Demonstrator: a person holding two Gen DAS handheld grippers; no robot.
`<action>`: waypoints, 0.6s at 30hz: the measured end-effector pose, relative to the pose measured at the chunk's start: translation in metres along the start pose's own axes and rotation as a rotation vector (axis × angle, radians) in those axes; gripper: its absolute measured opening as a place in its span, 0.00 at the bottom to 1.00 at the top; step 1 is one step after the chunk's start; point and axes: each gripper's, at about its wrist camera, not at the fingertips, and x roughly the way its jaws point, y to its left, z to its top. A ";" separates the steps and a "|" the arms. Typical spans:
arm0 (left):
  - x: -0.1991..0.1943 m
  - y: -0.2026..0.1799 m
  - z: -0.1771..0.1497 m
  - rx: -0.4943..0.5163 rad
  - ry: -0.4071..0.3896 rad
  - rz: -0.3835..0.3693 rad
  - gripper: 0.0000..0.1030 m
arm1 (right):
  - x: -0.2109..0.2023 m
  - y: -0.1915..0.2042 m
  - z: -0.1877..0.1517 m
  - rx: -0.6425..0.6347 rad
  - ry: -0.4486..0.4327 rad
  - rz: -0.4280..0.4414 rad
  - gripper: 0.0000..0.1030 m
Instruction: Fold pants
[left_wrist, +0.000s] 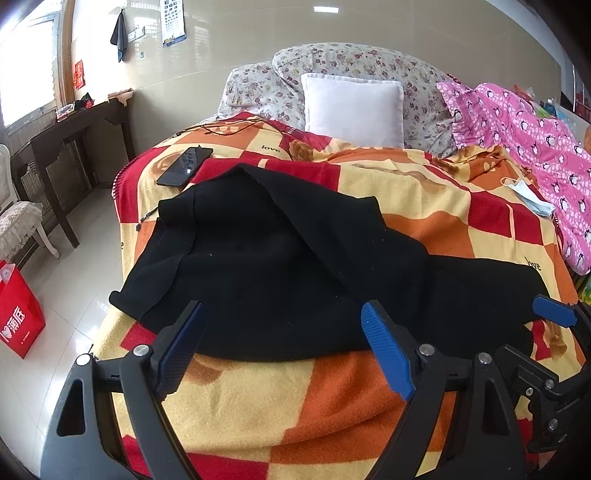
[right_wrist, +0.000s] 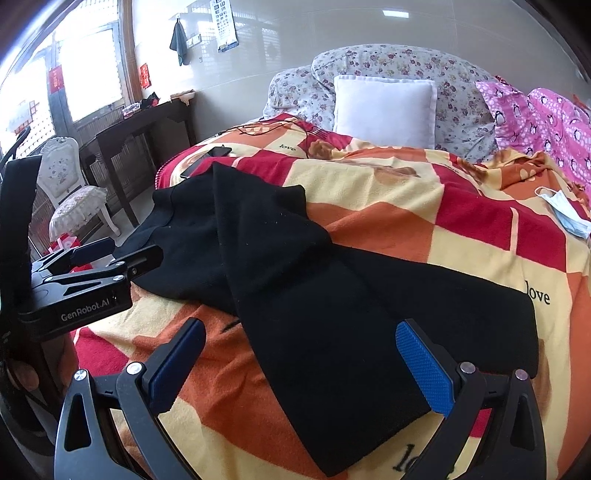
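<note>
Black pants (left_wrist: 280, 266) lie spread on the checkered red, orange and yellow blanket (left_wrist: 258, 406), partly folded over themselves. In the right wrist view the pants (right_wrist: 332, 302) run from the far left towards the near edge. My left gripper (left_wrist: 284, 332) is open and empty, just in front of the pants' near edge. My right gripper (right_wrist: 299, 354) is open and empty, its fingers either side of the pants' near end. The right gripper also shows at the right edge of the left wrist view (left_wrist: 554, 314). The left gripper shows at the left of the right wrist view (right_wrist: 110, 254).
A black phone (left_wrist: 184, 166) lies on the blanket just beyond the pants. A white pillow (left_wrist: 352, 107), floral pillows (left_wrist: 332, 62) and a pink quilt (left_wrist: 524, 147) lie at the bed's head. A face mask (left_wrist: 528, 195) lies at right. A dark table (left_wrist: 74, 136), white chair (right_wrist: 70, 192) and red bag (left_wrist: 18, 314) stand left.
</note>
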 end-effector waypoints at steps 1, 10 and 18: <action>0.001 -0.001 0.000 -0.001 0.001 0.000 0.83 | 0.001 0.000 0.000 0.001 0.002 -0.003 0.99; 0.007 -0.001 -0.002 -0.011 0.014 0.001 0.83 | 0.010 -0.003 0.000 0.009 0.023 -0.008 0.99; 0.016 0.001 -0.004 -0.019 0.033 0.008 0.83 | 0.021 0.001 0.002 -0.002 0.041 -0.004 0.99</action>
